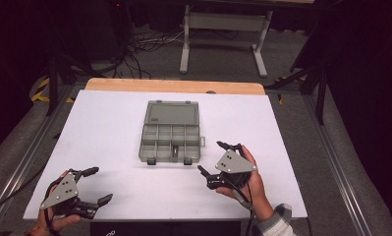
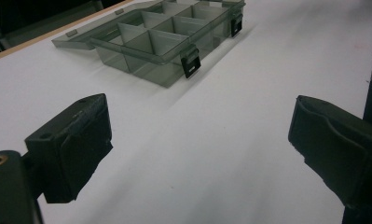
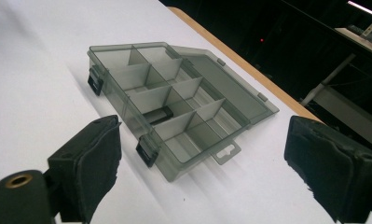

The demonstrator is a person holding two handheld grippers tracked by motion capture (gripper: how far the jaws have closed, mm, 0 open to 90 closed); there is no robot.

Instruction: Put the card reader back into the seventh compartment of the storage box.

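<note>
A grey see-through compartment box [image 1: 170, 140] sits in the middle of the white table [image 1: 110, 128], its lid [image 1: 173, 113] folded flat toward the far side. A small dark piece [image 1: 175, 150] lies in a near middle compartment, the same dark piece [image 3: 156, 115] shown in the right gripper view. My left gripper [image 1: 99, 184] rests open at the near left corner, far from the box [image 2: 165, 42]. Just right of the box's near corner, my right gripper [image 1: 210, 156] is open and faces the box [image 3: 174, 107]. Nothing lies between the jaws of the left gripper [image 2: 197, 149] or the right gripper [image 3: 202, 168].
Two black latches [image 1: 151, 161] hang on the box's near wall. A wooden strip [image 1: 174, 86] edges the table's far side. Beyond it stand a grey table frame [image 1: 223, 29] and floor cables [image 1: 144, 42]. Wide white surface surrounds the box.
</note>
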